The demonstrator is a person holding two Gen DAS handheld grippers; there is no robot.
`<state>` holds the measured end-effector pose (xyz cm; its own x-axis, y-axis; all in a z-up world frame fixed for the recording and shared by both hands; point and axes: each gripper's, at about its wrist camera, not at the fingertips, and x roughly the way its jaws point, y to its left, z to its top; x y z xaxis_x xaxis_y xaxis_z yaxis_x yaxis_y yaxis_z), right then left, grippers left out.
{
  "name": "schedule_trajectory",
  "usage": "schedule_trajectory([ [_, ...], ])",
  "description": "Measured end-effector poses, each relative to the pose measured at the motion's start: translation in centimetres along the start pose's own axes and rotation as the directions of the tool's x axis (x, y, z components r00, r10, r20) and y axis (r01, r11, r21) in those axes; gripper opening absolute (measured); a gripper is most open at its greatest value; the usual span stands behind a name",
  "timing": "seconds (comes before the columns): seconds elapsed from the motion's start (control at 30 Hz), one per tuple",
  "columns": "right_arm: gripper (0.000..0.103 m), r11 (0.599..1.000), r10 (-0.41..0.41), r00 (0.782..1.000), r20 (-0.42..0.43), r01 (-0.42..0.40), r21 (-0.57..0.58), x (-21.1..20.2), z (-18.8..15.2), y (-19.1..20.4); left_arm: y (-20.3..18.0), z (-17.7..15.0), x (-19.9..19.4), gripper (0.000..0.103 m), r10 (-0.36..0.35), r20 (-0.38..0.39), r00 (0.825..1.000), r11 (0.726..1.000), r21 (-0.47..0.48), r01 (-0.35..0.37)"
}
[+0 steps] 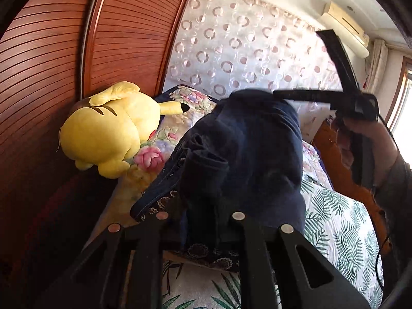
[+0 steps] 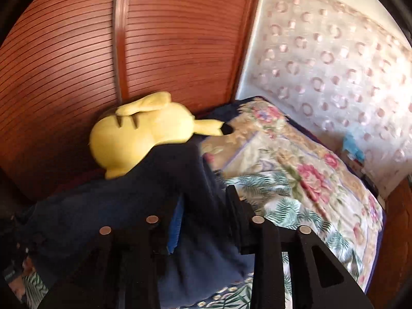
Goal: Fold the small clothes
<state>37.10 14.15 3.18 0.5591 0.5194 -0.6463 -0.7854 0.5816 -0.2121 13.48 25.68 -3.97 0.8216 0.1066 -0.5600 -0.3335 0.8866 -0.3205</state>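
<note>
A navy-blue garment (image 1: 257, 154) with pale stitching along one hem lies heaped on the bed, whose sheet (image 1: 342, 221) is white with green fern fronds. Toward the head of the bed, a cream quilt (image 2: 291, 159) carries pink and lilac flowers inside a dark blue border. A bright yellow plush toy (image 1: 110, 131), brown-striped and black-tipped at the ear, rests against reddish-brown slatted doors (image 1: 51, 64). The white curtain (image 1: 244, 46) shows mauve rings. Both grippers' fingers (image 1: 242, 234) are black.

A leaf-print bed (image 1: 340, 221) carries a floral quilt (image 2: 296, 159), yellow plush (image 1: 108, 131), navy garment (image 1: 252, 154)
</note>
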Motion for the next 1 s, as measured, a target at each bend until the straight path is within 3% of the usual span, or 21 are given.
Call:
schedule_trajectory([
  [0.03,0.049,0.999,-0.015,1.000,0.020,0.014,0.044,-0.3,0.6,-0.1,0.1,0.0,-0.2,0.018,0.000,-0.002,1.000,1.000,0.001,0.000],
  [0.1,0.053,0.995,-0.014,0.999,0.038,0.010,0.096,-1.2,0.2,-1.0,-0.1,0.1,-0.7,0.024,-0.001,0.005,1.000,1.000,0.019,0.001],
  [0.17,0.052,0.993,0.002,0.999,0.052,-0.008,0.114,-2.2,-0.3,-1.4,-0.3,0.3,-1.7,0.043,-0.002,0.032,0.999,0.999,0.048,0.000],
  [0.23,0.052,0.991,0.018,0.997,0.075,-0.027,0.128,-4.0,-1.6,-1.8,-0.5,0.4,-2.6,0.050,-0.015,0.063,0.998,0.997,0.073,0.011],
  [0.3,0.052,0.988,0.037,0.994,0.101,-0.051,0.146,-6.1,-3.5,-1.4,-1.1,0.5,-3.5,0.068,-0.018,0.085,0.996,0.994,0.108,0.009],
  [0.33,0.052,0.986,0.041,0.992,0.117,-0.059,0.153,-7.3,-4.8,-1.0,-1.6,0.4,-4.0,0.082,-0.026,0.101,0.995,0.991,0.130,0.013],
  [0.37,0.052,0.985,0.045,0.990,0.131,-0.065,0.158,-8.8,-6.3,-0.8,-2.3,0.3,-4.6,0.085,-0.034,0.117,0.993,0.987,0.158,0.016],
  [0.6,0.052,0.971,0.034,0.979,0.200,-0.079,0.224,-15.7,-16.3,0.3,-6.6,-0.8,-7.1,0.087,-0.095,0.133,0.987,0.966,0.252,0.059],
  [0.77,0.053,0.956,-0.056,0.972,0.226,-0.013,0.293,-21.7,-22.1,2.2,-9.9,-2.1,-8.8,0.087,-0.141,0.140,0.980,0.953,0.286,0.096],
  [1.0,0.066,0.927,-0.203,0.950,0.238,0.108,0.360,-28.7,-27.2,4.7,-14.4,-3.9,-11.4,0.087,-0.193,0.153,0.969,0.929,0.346,0.130],
])
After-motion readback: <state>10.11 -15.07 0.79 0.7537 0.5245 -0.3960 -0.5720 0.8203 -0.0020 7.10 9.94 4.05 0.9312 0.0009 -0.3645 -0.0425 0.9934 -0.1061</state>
